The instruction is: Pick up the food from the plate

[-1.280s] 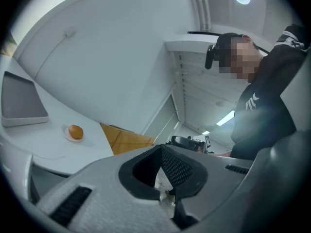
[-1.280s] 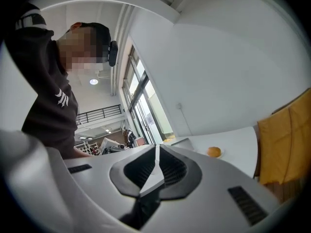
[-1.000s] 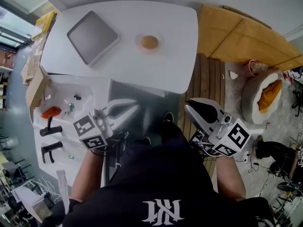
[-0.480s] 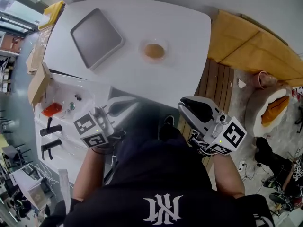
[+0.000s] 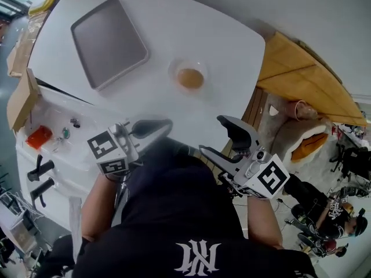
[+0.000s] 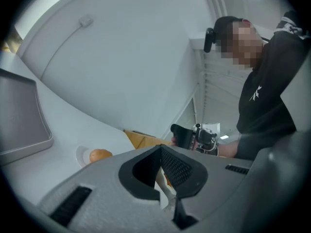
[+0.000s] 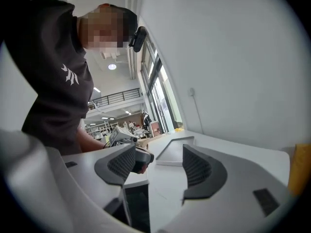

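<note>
A round orange-brown piece of food (image 5: 190, 78) lies on a small clear plate (image 5: 175, 68) near the middle of the white table (image 5: 220, 45). In the left gripper view the food (image 6: 100, 155) shows low at the left, beyond the jaws. My left gripper (image 5: 164, 124) is shut and empty, hanging at the table's near edge, short of the plate. My right gripper (image 5: 211, 134) is to its right, off the table's near right corner. Its jaws have just been opening, and nothing is between them (image 7: 159, 152).
A grey tray (image 5: 109, 42) lies on the table left of the plate. A white side counter (image 5: 52, 132) with a red item and black handles stands at the left, by a cardboard box (image 5: 20, 100). Wooden panels (image 5: 301, 80) lie right of the table.
Both grippers have moved forward toward the table. The right gripper's jaws, shut before, now stand apart. The plate and tray sit closer in the head view.
</note>
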`<state>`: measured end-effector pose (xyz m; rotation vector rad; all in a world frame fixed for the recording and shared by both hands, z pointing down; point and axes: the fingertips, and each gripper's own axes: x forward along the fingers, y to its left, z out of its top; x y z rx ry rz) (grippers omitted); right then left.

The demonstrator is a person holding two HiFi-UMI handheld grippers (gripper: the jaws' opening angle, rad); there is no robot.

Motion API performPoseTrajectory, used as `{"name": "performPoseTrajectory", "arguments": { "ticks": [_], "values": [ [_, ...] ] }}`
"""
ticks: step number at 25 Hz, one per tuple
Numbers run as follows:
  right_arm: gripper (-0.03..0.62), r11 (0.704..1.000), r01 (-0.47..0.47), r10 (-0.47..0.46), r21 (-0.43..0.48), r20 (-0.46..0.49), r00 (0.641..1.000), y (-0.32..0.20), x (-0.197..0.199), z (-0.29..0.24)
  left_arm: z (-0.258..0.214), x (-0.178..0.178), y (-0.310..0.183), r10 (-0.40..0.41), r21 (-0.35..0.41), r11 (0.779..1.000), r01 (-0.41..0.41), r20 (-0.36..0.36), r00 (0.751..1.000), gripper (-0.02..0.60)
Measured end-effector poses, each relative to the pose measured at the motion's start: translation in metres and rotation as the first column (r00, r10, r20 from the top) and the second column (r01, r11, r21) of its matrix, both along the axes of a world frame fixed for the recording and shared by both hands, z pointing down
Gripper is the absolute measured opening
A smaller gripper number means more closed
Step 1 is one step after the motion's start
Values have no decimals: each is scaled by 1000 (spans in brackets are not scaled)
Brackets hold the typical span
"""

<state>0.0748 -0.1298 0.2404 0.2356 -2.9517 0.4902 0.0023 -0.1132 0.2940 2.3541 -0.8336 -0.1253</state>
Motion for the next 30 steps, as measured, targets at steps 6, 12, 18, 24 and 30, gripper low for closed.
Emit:
{"name": "performPoseTrajectory", "arguments": {
  "ticks": [6,12,18,24,30],
  "values": [
    [322,1000,-5,9,30,-126,992,-36,-44,33,35,-21,-21,38,9,999,-37,-50,998,5],
    [380,996,95,-93,2,-172,981,-68,-69,75,60,-22,-33,32,-37,999,-34,-56,998,5],
    [407,979,206,-200,-6,-264,943,-100,-80,162,113,-37,-48,-70,-59,996,67,-40,997,5],
    [407,956,293,-271,17,-326,906,-106,-90,194,122,-35,-55,-110,-55,993,108,-45,993,5],
    [407,930,362,-306,57,-424,852,-102,-104,226,132,-32,-47,-112,-54,992,110,-43,993,5]
  ]
}}
